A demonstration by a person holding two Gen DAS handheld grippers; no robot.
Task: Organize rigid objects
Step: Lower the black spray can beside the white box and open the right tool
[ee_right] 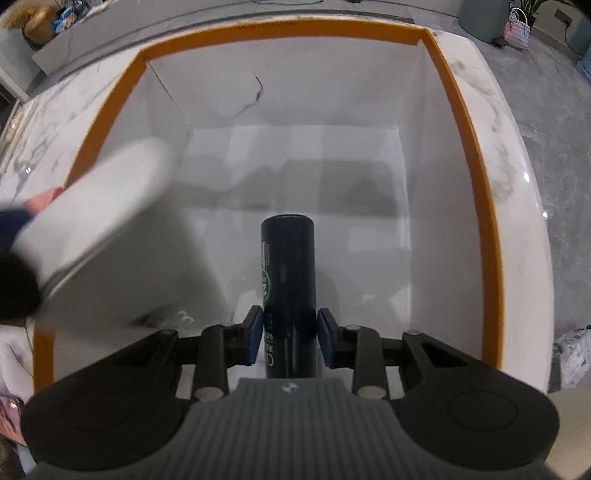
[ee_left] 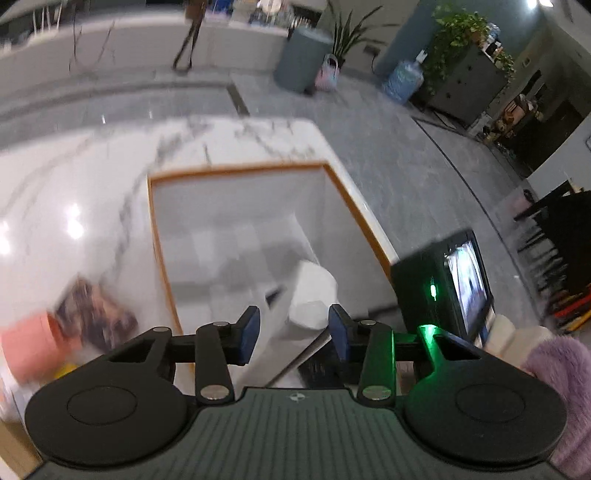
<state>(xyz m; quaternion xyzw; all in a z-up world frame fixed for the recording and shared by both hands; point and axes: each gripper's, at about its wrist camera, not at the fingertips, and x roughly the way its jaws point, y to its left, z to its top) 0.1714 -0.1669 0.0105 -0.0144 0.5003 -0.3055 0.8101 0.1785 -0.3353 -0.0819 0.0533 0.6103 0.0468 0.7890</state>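
Note:
My right gripper (ee_right: 289,314) points down into a white box with an orange rim (ee_right: 280,31) and is shut on a dark cylindrical can with a green label (ee_right: 288,266). The can's far end hangs above the box floor. In the left wrist view, my left gripper (ee_left: 293,314) hovers over the same box (ee_left: 236,170). A white bottle-like object (ee_left: 312,295) lies just past its fingertips; it is beside the right pad, with a gap to the left pad. The same white object (ee_right: 99,206) shows blurred and tilted over the box's left wall.
The box stands on a white marble table (ee_left: 74,177). To its left are a pink cup (ee_left: 26,347) and a dark patterned item (ee_left: 96,314). A black device with a lit screen (ee_left: 443,284) stands to its right, with a purple fluffy sleeve (ee_left: 561,369) nearer the camera.

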